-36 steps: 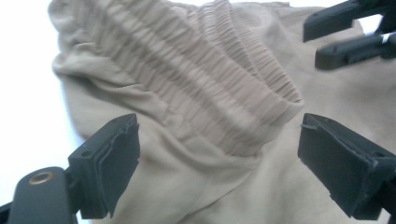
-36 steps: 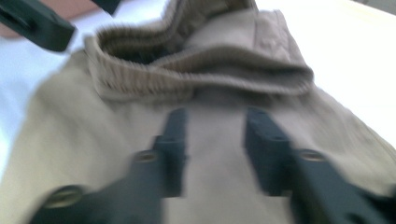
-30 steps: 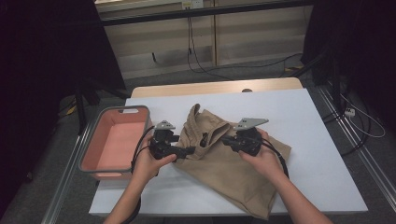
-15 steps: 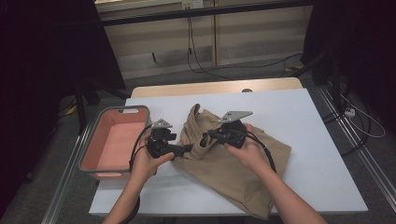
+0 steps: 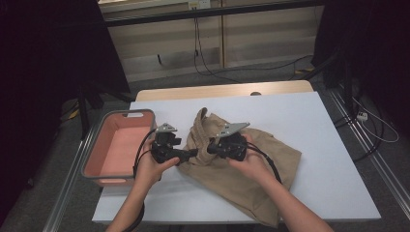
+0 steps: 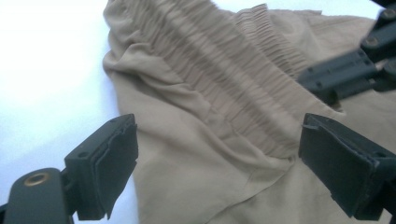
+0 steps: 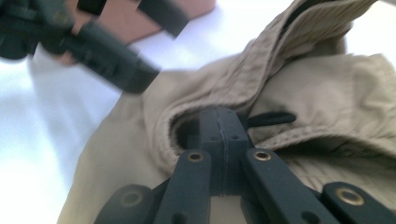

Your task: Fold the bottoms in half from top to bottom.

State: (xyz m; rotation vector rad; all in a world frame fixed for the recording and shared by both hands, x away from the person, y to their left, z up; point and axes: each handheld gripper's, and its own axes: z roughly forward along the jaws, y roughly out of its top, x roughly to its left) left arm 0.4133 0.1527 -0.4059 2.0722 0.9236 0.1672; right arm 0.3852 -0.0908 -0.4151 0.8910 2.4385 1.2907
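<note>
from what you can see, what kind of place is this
Probably a lab or recording room, not a home: a white table boxed in by dark curtains, loose cables on the floor, and a pink bin beside it.

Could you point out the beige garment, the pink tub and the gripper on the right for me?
beige garment (image 5: 270, 159): high view, on its flat lower part.
pink tub (image 5: 116, 150): high view, on its inner floor.
right gripper (image 5: 212, 146): high view, at its jaw tips on the cloth.
</note>
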